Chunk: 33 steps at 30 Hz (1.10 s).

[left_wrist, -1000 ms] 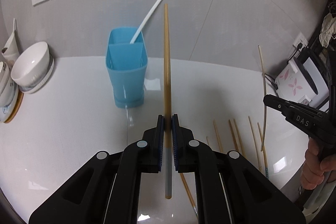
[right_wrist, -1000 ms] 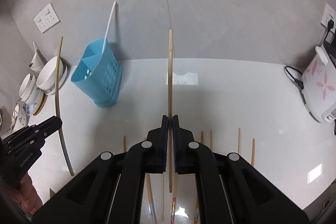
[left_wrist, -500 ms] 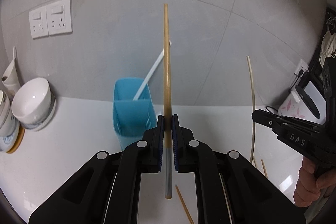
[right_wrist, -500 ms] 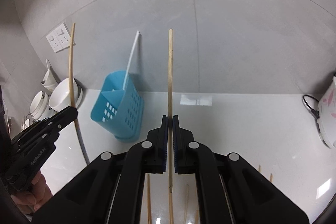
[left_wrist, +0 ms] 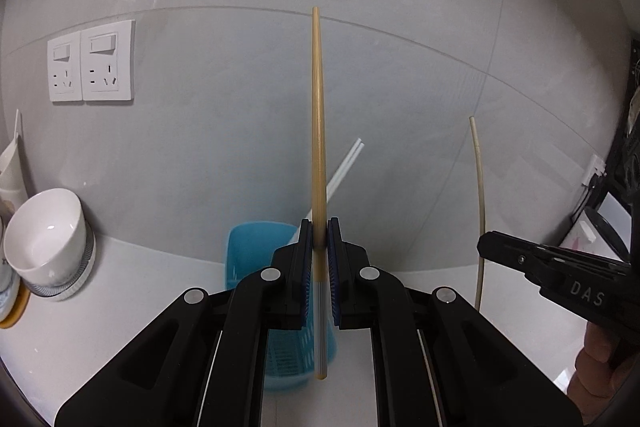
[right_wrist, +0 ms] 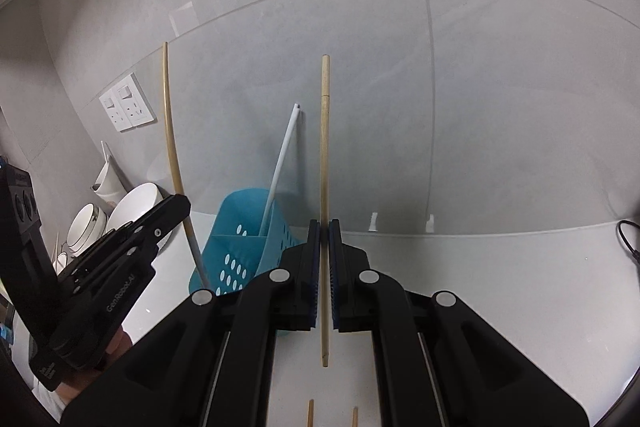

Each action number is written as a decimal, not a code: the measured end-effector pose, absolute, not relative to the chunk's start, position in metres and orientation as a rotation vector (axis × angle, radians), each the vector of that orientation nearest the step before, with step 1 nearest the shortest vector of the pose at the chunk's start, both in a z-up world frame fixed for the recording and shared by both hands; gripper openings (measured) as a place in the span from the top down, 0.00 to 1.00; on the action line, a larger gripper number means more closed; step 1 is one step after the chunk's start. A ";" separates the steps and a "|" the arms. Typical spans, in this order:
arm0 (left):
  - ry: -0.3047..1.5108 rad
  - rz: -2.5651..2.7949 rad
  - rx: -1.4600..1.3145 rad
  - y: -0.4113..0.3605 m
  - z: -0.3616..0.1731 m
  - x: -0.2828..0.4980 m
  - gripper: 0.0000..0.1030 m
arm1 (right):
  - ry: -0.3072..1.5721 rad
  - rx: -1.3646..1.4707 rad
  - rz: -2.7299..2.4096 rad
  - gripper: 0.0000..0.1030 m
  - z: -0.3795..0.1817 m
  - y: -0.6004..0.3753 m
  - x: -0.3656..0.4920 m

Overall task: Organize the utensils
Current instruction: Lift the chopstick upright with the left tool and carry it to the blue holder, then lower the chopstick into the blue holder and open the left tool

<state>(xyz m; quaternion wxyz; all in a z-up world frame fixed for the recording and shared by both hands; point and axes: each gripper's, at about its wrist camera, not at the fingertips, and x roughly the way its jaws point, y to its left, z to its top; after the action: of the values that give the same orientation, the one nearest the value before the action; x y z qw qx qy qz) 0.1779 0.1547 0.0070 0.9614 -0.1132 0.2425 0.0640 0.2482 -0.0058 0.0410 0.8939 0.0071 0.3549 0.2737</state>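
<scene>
Blue plastic utensil holder (right_wrist: pixel 244 239) stands at the far wall on a white counter (right_wrist: pixel 500 287), with one white chopstick (right_wrist: pixel 280 163) already inside. The left gripper (left_wrist: pixel 319 239) is clamped on a brown chopstick (left_wrist: pixel 318 115); the right gripper (right_wrist: pixel 324 243) is clamped on a pale wooden chopstick (right_wrist: pixel 325 155). Both sticks are raised near the holder, not yet in. More chopsticks (right_wrist: pixel 310 413) lie on the near counter.

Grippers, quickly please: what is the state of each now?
Left gripper: closed on a chopstick.
Right gripper: closed on another chopstick.
</scene>
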 end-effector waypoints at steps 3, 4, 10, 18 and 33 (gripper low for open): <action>0.478 0.127 -0.231 0.156 -0.003 0.186 0.93 | 0.747 0.012 0.561 0.97 0.037 -0.001 0.252; 0.476 0.128 -0.225 0.156 -0.006 0.187 0.93 | 0.751 0.012 0.560 0.97 0.034 -0.001 0.254; 0.491 0.137 -0.219 0.158 -0.030 0.195 0.93 | 0.774 0.015 0.556 0.97 0.021 0.000 0.259; 0.525 0.144 -0.202 0.158 -0.049 0.199 0.93 | 0.798 0.006 0.561 0.97 0.011 0.005 0.259; 0.572 0.172 -0.188 0.161 -0.037 0.179 0.54 | 0.795 -0.010 0.579 0.97 0.014 0.009 0.251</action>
<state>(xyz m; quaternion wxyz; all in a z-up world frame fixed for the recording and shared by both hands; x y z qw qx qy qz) 0.1791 0.1608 -0.0370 0.9514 -0.0926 0.2814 0.0846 0.2507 0.0086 0.0138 0.8815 -0.0048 0.3817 0.2780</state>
